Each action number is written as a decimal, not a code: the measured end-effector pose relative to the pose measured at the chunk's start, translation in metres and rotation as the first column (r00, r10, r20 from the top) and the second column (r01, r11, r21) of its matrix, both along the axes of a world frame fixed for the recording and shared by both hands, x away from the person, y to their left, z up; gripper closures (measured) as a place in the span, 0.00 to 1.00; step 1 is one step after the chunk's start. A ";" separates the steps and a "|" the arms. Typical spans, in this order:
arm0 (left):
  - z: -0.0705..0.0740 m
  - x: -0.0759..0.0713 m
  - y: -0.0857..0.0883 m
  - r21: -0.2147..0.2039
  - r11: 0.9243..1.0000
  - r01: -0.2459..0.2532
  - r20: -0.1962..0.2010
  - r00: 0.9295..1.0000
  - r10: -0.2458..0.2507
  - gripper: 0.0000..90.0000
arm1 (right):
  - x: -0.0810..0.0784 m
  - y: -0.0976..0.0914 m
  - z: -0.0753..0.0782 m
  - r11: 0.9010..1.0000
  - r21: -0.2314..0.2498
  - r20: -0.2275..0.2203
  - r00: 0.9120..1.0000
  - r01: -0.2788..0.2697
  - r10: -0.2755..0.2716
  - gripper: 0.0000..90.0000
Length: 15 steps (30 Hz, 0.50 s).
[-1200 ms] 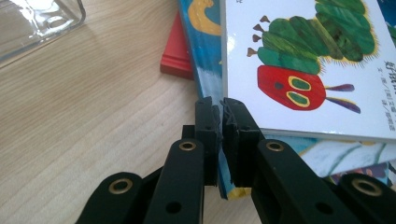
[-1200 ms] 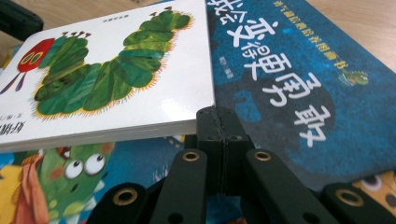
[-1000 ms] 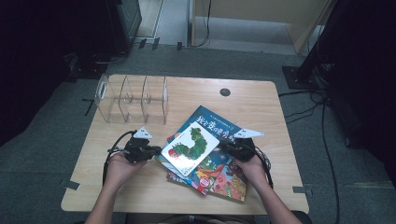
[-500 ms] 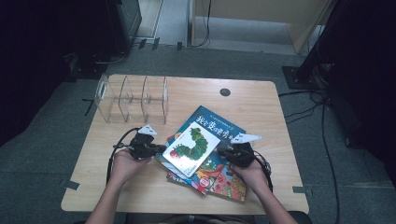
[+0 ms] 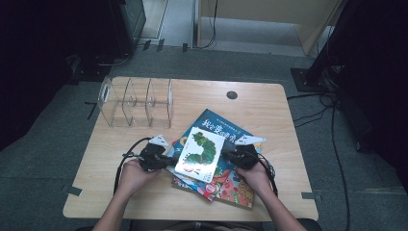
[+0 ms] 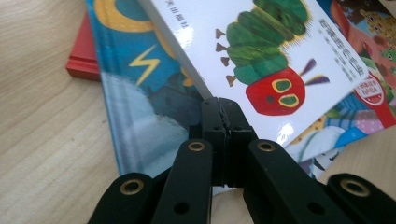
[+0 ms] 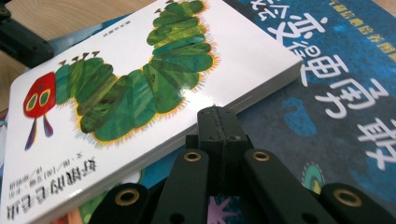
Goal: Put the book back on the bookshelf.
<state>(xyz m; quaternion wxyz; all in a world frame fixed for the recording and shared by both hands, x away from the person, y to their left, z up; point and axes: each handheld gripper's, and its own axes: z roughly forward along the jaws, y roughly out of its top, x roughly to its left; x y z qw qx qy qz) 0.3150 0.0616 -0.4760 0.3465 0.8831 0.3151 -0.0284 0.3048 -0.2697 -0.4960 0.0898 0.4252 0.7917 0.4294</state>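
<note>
A: Item one, table contents?

B: Wooden table (image 5: pixel 269 103). A clear acrylic divider rack (image 5: pixel 136 102) at the far left, compartments bare. A fanned pile of picture books near the front edge, centre.

A: The pile, top to bottom?

B: White caterpillar book (image 5: pixel 200 154) on top, tilted. Under it a blue book with white characters (image 5: pixel 222 129), reaching toward the far side. A colourful book with red cover art (image 5: pixel 234 185) juts out nearest the person. In the left gripper view, a blue cover with a yellow lightning mark (image 6: pixel 140 88) and a red edge (image 6: pixel 84 65) below it.

A: Left gripper?

B: Left gripper (image 5: pixel 166 160), held in the left hand (image 5: pixel 133 174), jaws pressed fully together, empty. Its tip sits just at the caterpillar book's left edge; contact cannot be told.

A: Right gripper?

B: Right gripper (image 5: pixel 227 156), in the right hand (image 5: pixel 254 175), jaws likewise closed on nothing, tip at the book's right edge, over the blue cover.

A: Surroundings?

B: Grey floor (image 5: pixel 337 163), cables (image 5: pixel 332 130) at the right.
</note>
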 end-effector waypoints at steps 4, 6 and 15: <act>0.000 -0.004 -0.001 -0.034 0.999 0.002 -0.009 1.000 -0.002 1.00 | 0.003 0.005 -0.001 1.000 0.011 0.005 1.000 -0.011 0.011 1.00; 0.001 -0.004 -0.002 -0.046 0.999 -0.001 -0.011 1.000 0.000 1.00 | 0.004 0.009 -0.001 1.000 0.007 0.005 1.000 -0.009 0.009 1.00; -0.001 -0.011 -0.020 -0.138 0.989 0.060 -0.058 0.996 -0.068 1.00 | 0.015 0.022 -0.002 0.999 0.031 -0.005 0.999 -0.032 0.032 1.00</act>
